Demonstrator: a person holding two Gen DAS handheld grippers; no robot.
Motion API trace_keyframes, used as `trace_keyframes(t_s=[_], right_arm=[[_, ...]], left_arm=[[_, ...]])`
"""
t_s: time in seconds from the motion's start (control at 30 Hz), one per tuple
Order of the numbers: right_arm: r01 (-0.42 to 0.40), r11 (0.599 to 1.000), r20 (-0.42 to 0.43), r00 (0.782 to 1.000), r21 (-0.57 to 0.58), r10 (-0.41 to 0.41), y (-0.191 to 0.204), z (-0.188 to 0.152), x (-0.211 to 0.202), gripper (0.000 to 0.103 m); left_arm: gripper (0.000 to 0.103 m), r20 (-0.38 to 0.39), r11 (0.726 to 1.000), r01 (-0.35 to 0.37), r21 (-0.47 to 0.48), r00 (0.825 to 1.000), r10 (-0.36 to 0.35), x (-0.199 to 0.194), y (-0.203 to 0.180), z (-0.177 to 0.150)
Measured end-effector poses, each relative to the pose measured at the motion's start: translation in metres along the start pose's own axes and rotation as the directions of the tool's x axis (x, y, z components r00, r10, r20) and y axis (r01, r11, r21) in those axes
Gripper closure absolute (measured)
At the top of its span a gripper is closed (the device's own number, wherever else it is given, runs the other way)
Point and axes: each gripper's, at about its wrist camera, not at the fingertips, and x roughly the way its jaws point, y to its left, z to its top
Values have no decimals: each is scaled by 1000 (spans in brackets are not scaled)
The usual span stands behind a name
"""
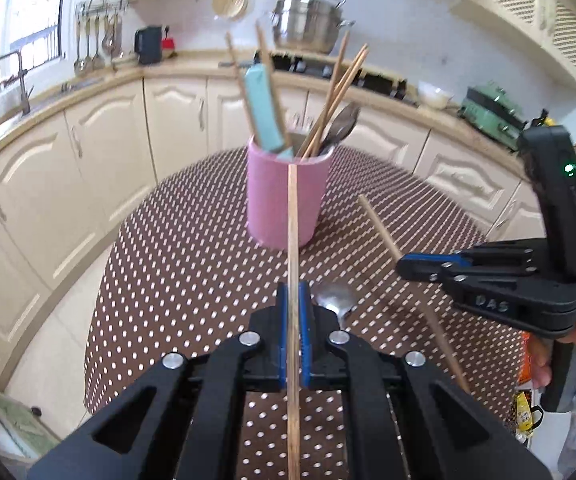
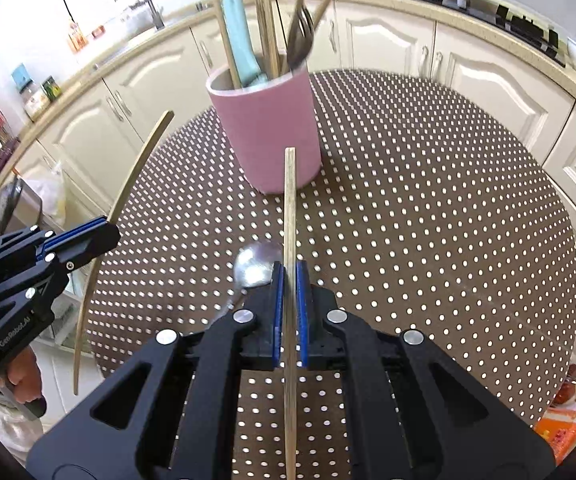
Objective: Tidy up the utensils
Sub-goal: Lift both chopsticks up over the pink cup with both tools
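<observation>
My left gripper (image 1: 294, 320) and right gripper (image 2: 290, 304) each clamp one slim wooden chopstick; both shafts point toward the pink cylindrical holder (image 1: 284, 200).

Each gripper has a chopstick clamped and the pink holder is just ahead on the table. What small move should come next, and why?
Probably lift the left gripper and tip its chopstick toward the pink holder: that stick already lines up with the holder, other chopsticks stand inside, and the right gripper holds its own chopstick beside it. A spoon still lies on the table.

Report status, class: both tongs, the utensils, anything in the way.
Left tongs shut on a chopstick; right tongs shut on another. Pink cup ahead, already crowded. Spoon on table below; path clear.
</observation>
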Motion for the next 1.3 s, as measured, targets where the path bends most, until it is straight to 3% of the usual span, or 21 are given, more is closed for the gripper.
trace_keyframes(t_s=[0.3,0.87,1.07,1.3], right_arm=[[-17,1000,138,990,-18,19,4,10,-33,96],[-64,998,329,942,-14,65,8,30,-74,96],[-62,998,399,914,-33,70,10,39,-89,96],[-72,997,503,862,3,60,0,64,-100,96]], left_arm=[[98,163,998,41,54,985,-49,-26,-25,15],[98,308,998,28,50,951,-42,-39,-28,46],[98,339,998,29,51,940,-45,-33,-29,57],[98,365,997,68,31,928,-75,-23,-21,82]])
